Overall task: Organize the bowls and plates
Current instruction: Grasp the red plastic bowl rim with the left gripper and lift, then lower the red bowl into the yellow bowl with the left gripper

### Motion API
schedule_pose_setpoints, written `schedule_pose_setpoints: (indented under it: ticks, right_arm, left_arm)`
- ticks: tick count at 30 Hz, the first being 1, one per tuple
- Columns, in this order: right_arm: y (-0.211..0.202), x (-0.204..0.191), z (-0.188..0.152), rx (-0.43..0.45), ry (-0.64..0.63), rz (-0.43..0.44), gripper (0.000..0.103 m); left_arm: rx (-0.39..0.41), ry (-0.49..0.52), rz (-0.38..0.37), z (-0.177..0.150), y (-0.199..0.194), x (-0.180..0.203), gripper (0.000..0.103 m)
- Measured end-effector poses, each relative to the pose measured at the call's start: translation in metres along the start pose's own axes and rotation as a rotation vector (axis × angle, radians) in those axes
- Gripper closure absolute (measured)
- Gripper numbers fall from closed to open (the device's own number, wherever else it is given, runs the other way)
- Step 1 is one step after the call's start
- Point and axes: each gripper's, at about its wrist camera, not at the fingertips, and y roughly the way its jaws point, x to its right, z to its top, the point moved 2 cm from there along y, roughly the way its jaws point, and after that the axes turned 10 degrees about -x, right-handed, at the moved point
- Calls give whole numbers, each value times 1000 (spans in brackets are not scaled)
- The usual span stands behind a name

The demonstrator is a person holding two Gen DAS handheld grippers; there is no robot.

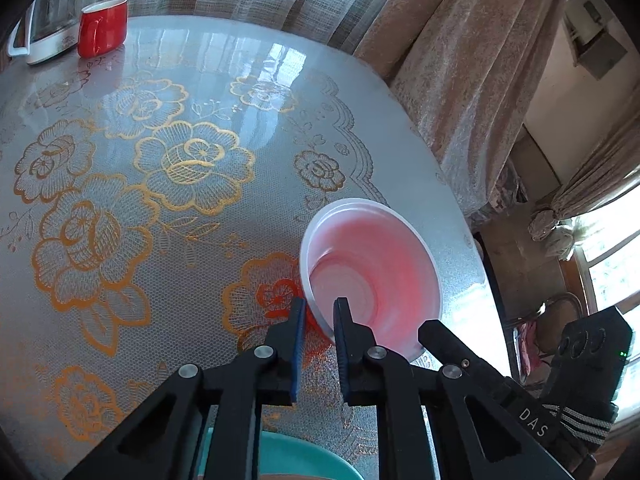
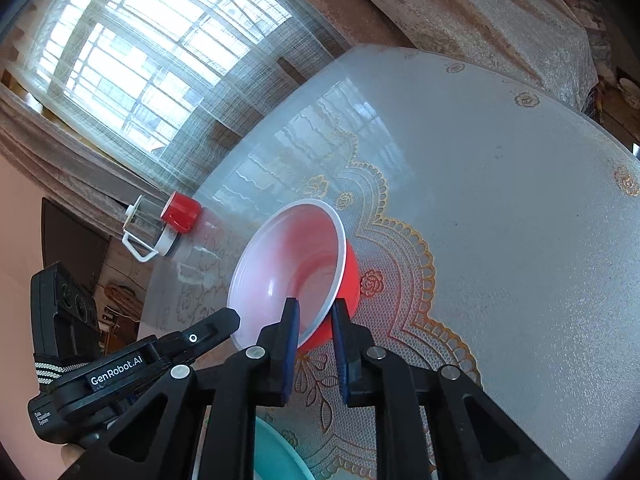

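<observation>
A bowl (image 1: 372,272), red outside and white inside, sits tilted on the lace-patterned table (image 1: 160,100) near its right edge. My left gripper (image 1: 319,306) is shut on the bowl's near rim, one pad inside and one outside. In the right wrist view the same bowl (image 2: 292,264) leans to the left, and my right gripper (image 2: 314,309) is shut on its rim next to the other grip. One of the left gripper's fingers (image 2: 224,320) shows at that rim too. A teal plate (image 1: 304,456) lies under the grippers, mostly hidden.
A red mug (image 1: 102,28) and a glass kettle with a white handle (image 1: 48,20) stand at the table's far edge. Curtains (image 1: 460,60) hang close behind the table. The table's round edge (image 1: 476,248) runs just beyond the bowl.
</observation>
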Motion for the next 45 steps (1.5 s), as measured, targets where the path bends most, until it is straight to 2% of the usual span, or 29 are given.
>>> schedule_pose_setpoints:
  ticks: [9, 18, 30, 35, 45]
  right_arm:
    - [-10, 0, -5, 8, -4, -10, 89]
    - [-31, -22, -28, 27, -35, 62, 89]
    - [-52, -81, -74, 46, -159, 140, 89]
    - [-48, -101, -95, 23, -201, 167, 89]
    - [-24, -166, -144, -58, -368, 210, 88]
  left_arm:
    - [5, 17, -2, -11, -8, 5, 90]
    - [56, 21, -6, -47, -46, 1, 89]
    - [229, 94, 75, -107, -126, -12, 89]
    - [266, 93, 94, -138, -146, -32, 88]
    - [303, -20, 112, -198, -190, -100, 88]
